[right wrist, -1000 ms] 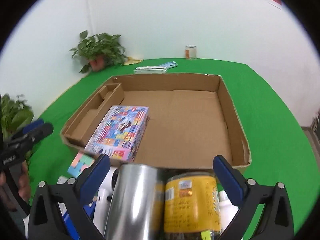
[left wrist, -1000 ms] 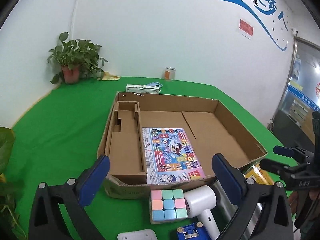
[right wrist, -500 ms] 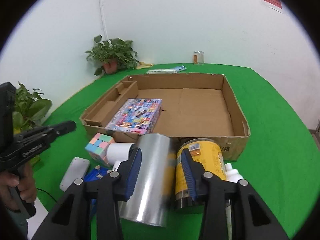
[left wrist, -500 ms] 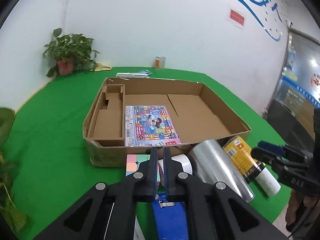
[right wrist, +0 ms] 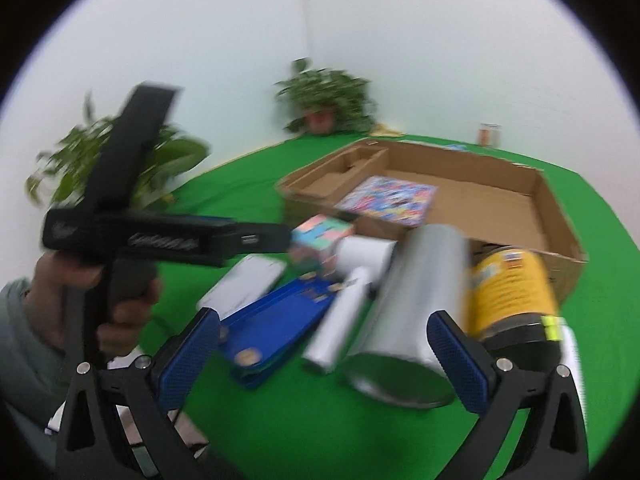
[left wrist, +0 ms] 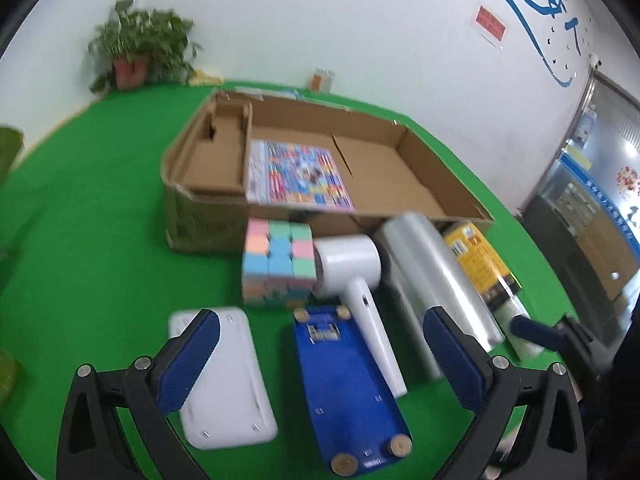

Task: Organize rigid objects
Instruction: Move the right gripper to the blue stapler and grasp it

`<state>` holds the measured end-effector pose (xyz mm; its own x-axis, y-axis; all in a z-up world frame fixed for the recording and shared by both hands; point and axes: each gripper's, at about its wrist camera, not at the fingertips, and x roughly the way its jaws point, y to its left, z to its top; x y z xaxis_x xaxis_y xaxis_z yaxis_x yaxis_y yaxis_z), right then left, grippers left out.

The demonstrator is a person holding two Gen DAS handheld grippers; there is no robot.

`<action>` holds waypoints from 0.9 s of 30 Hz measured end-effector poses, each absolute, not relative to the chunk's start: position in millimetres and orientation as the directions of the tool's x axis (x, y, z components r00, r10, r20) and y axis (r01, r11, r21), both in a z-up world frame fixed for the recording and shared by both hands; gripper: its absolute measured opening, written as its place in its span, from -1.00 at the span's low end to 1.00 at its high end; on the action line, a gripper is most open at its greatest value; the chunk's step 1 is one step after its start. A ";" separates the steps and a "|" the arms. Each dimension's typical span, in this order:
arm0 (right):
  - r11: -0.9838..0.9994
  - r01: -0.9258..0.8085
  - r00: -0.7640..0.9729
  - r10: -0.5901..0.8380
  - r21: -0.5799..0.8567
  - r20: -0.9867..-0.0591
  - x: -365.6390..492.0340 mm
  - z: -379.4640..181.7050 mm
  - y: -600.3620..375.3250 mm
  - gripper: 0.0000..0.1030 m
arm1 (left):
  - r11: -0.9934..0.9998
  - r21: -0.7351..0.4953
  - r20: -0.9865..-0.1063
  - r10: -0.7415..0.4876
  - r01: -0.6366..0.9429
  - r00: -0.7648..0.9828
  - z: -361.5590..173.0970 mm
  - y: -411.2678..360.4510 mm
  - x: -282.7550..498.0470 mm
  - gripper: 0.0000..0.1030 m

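Note:
On the green table, in front of the cardboard box [left wrist: 400, 184], lie a pastel cube [left wrist: 276, 260], a white hair dryer [left wrist: 352, 272], a blue flat device [left wrist: 344, 372], a white flat device [left wrist: 224, 376], a silver cylinder [left wrist: 432, 276] and a yellow can [left wrist: 480, 256]. A colourful game box [left wrist: 298, 176] lies inside the cardboard box. My left gripper [left wrist: 320, 360] hovers over the blue device, its jaws opening, gripping nothing. My right gripper [right wrist: 324, 356] is opening above the hair dryer's handle [right wrist: 340, 328] and the silver cylinder [right wrist: 416, 300], also gripping nothing.
Potted plants [left wrist: 140, 52] stand at the table's far left corner and at its left edge [right wrist: 120, 160]. A small jar [left wrist: 322, 80] and a flat packet sit behind the box. A hand [right wrist: 120, 304] holds the left gripper's black body [right wrist: 160, 240].
Both grippers' jaws stood wide, closed together half a second ago, and stand wide again. The left gripper dropped toward the objects before the box; the right one swung left.

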<state>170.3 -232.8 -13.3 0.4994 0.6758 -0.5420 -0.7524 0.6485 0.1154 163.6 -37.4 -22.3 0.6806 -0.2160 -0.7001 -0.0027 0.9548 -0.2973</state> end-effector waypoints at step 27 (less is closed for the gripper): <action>0.438 -0.895 0.378 0.642 -0.086 -0.668 131.0 -45.5 -170.7 0.31 | 0.837 -0.547 -0.758 -0.495 -0.001 0.424 -82.9 -41.6 149.2 -0.42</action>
<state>131.0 -170.7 -45.5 0.3777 0.6417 -0.6676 -0.8950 0.4378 -0.0855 149.2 -41.6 -82.9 0.4244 -0.4952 -0.7581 -0.0006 0.8370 -0.5472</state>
